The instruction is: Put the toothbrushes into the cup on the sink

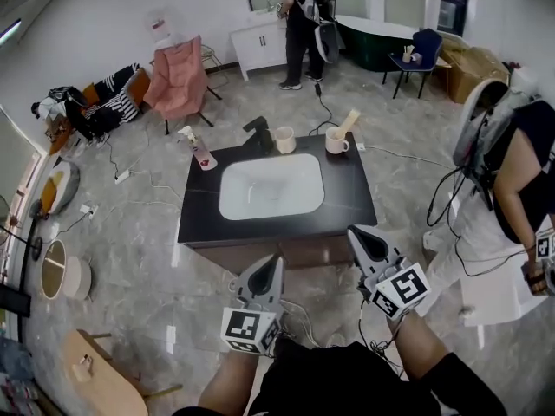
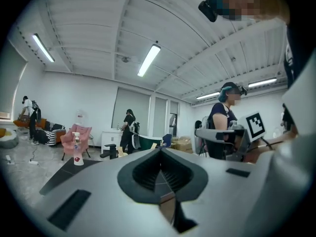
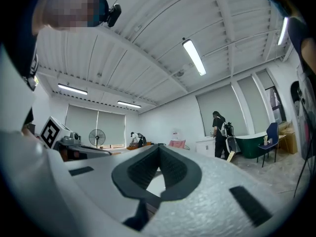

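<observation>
Approach step: left tongs (image 1: 270, 267) and right tongs (image 1: 360, 235) both closed and empty, short of the bench (image 1: 198, 215). Next: reach towards the far cup (image 1: 335, 142) and spread the tongs for the toothbrushes.

A grey marbled floor (image 1: 130, 224) meets white walls (image 1: 104, 16), with a pink chair (image 1: 178, 81), white cabinet (image 1: 258, 46), dark green bathtub (image 1: 381, 37) and blue chair (image 1: 422, 52) at the far side, under ceiling strip lights (image 2: 148, 60).
</observation>
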